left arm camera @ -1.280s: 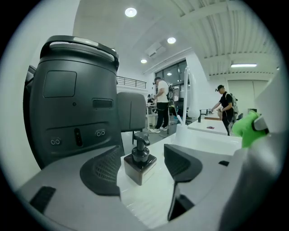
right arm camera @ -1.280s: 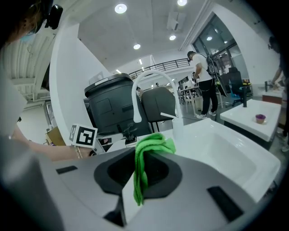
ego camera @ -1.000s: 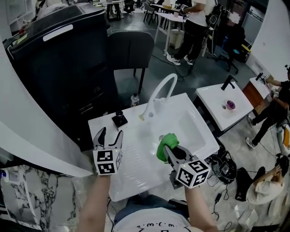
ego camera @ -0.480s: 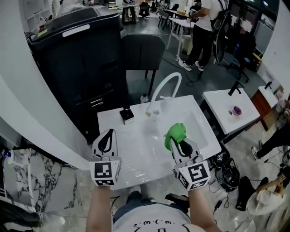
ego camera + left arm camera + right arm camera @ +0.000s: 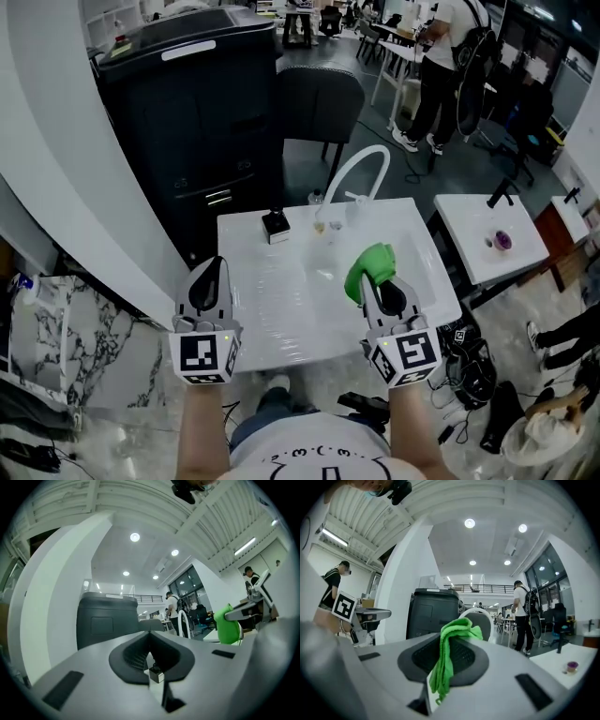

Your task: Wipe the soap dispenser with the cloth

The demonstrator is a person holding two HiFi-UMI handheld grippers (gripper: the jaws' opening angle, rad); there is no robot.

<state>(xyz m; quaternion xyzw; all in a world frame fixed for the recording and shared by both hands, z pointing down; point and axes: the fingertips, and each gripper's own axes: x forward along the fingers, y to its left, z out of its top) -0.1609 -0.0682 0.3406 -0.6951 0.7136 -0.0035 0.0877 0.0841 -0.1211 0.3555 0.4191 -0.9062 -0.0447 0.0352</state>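
The soap dispenser (image 5: 275, 225), small and black, stands at the back left of the white sink top (image 5: 281, 309); in the left gripper view it shows as a small block (image 5: 154, 673) low between the jaws, far off. My left gripper (image 5: 215, 268) hangs over the sink's near left edge, shut and empty. Over the near right side my right gripper (image 5: 377, 278) is shut on the green cloth (image 5: 369, 265), which bunches out past the tips. In the right gripper view the cloth (image 5: 449, 660) hangs down between the pads.
A white arched faucet (image 5: 359, 172) rises at the back of the sink. Behind it stand a black cabinet (image 5: 192, 112) and a dark chair (image 5: 321, 101). A second white sink table (image 5: 480, 246) is on the right. A person (image 5: 445, 56) stands farther back.
The left jaws, open a second ago, have shut with nothing in them. Both grippers have risen and drawn back toward the sink's near edge; the right one still grips the cloth.
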